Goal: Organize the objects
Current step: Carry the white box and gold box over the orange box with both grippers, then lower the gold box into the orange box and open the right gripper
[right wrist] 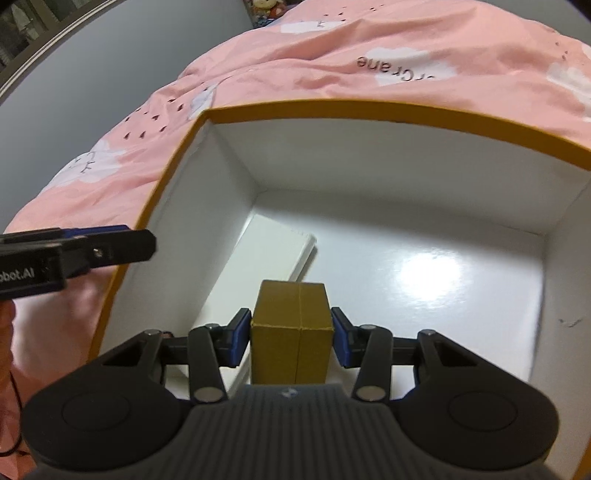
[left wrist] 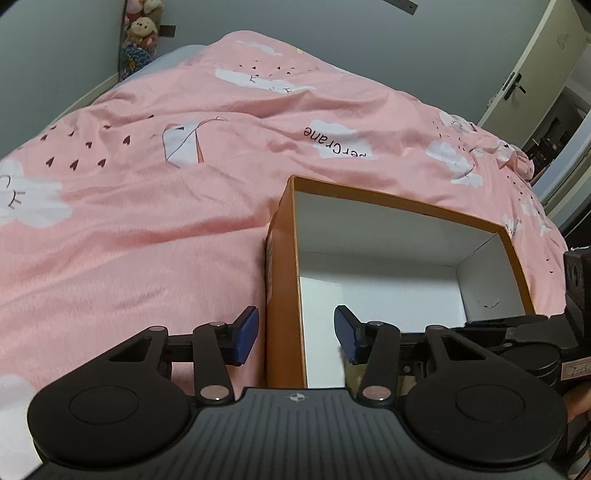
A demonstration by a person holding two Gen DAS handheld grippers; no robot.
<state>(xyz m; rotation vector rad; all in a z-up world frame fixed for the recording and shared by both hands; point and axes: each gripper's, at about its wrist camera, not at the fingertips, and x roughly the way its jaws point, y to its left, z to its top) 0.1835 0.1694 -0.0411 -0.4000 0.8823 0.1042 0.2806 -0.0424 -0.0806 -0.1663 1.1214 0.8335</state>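
Note:
An orange box with a white inside lies open-topped on the bed. In the left wrist view my left gripper stands open astride the box's left wall, its blue pads clear of the cardboard on both sides. In the right wrist view my right gripper is shut on a small brown carton, held above the orange box's floor near its front left. A flat white box lies inside along the left wall. One of the left gripper's fingers shows at the left rim.
A pink duvet with cloud and heart prints covers the bed around the box. Plush toys sit by the grey wall at the far left. A door stands at the right. A hand shows at the left edge.

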